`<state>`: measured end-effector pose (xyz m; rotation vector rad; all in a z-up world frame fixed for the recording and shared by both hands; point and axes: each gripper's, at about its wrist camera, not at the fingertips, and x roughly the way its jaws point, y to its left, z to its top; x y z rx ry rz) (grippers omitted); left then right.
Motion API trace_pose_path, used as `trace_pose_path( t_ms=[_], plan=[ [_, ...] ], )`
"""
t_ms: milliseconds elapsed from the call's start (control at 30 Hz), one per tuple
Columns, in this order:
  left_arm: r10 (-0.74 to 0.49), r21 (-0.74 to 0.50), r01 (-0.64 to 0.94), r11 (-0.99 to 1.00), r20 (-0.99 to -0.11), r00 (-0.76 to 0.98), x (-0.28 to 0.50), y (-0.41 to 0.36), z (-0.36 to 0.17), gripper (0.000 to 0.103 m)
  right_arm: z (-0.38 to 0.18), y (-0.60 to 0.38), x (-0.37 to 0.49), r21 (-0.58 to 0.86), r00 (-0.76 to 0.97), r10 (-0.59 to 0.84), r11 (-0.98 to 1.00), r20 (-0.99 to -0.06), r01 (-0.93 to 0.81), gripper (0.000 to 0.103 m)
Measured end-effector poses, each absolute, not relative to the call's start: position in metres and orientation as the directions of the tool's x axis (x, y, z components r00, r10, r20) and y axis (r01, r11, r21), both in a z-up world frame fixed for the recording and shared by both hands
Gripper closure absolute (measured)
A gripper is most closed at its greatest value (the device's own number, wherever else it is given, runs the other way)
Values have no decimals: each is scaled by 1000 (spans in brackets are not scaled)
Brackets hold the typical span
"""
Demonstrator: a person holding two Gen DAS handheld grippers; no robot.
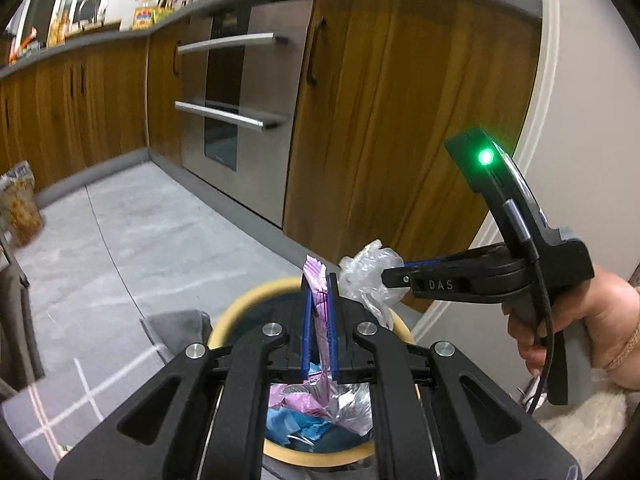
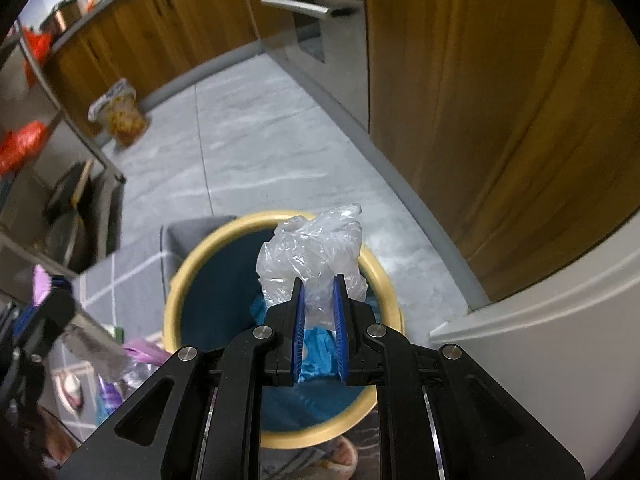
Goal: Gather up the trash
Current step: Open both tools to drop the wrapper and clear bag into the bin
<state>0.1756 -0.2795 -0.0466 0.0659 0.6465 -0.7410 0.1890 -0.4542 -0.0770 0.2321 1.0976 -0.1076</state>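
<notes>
A round bin [image 1: 236, 308] with a yellow rim and dark blue inside stands on the floor below both grippers; its rim also shows in the right wrist view [image 2: 176, 280]. My left gripper [image 1: 320, 280] is shut on a pink and silver wrapper [image 1: 316, 276] that hangs down over the bin. My right gripper [image 2: 318, 280] is shut on a crumpled clear plastic bag [image 2: 312, 248], held above the bin; it also shows in the left wrist view [image 1: 394, 278] with the bag [image 1: 370, 272]. Blue trash [image 2: 316, 354] lies inside the bin.
Wooden cabinets [image 1: 400, 100] and a steel oven [image 1: 240, 100] stand just behind the bin. A white door frame [image 2: 540, 320] is at the right. A patterned bag [image 2: 120, 114] stands on the grey floor. A metal shelf rack [image 2: 60, 200] is at the left.
</notes>
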Motion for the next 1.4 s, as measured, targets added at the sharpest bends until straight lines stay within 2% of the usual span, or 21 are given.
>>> trace_pose_path(
  t_ms=[333, 900, 1100, 1167, 1200, 1233, 1267, 1333, 1400],
  plan=[
    [-570, -114, 650, 751, -608, 552, 183, -285, -73, 97, -94, -447, 198, 151, 391, 71, 973, -918, 177, 88],
    [-500, -63, 652, 755, -699, 511, 188, -299, -116, 97, -109, -447, 204, 87, 346, 17, 979, -938, 185, 88],
    [-482, -63, 631, 774, -705, 520, 192, -294, -119, 95, -108, -450, 205, 86, 355, 10, 976, -935, 198, 75],
    [-479, -67, 624, 778, -706, 521, 193, -292, -118, 93, -107, -453, 204, 85, 363, 4, 975, -932, 206, 63],
    [-474, -68, 619, 783, -709, 522, 194, -290, -118, 92, -106, -454, 204, 88, 367, 4, 973, -930, 211, 61],
    [-472, -70, 616, 785, -711, 521, 194, -288, -117, 89, -105, -455, 204, 95, 373, 8, 972, -928, 214, 57],
    [-470, -73, 611, 788, -712, 522, 194, -286, -117, 80, -103, -455, 204, 99, 379, 10, 972, -925, 215, 51],
    [-469, -78, 601, 796, -706, 530, 193, -281, -114, 70, -100, -454, 203, 102, 389, 12, 972, -921, 211, 41],
    [-462, -73, 593, 802, -704, 539, 192, -275, -111, 65, -96, -452, 201, 102, 401, 12, 974, -916, 203, 38]
  ],
)
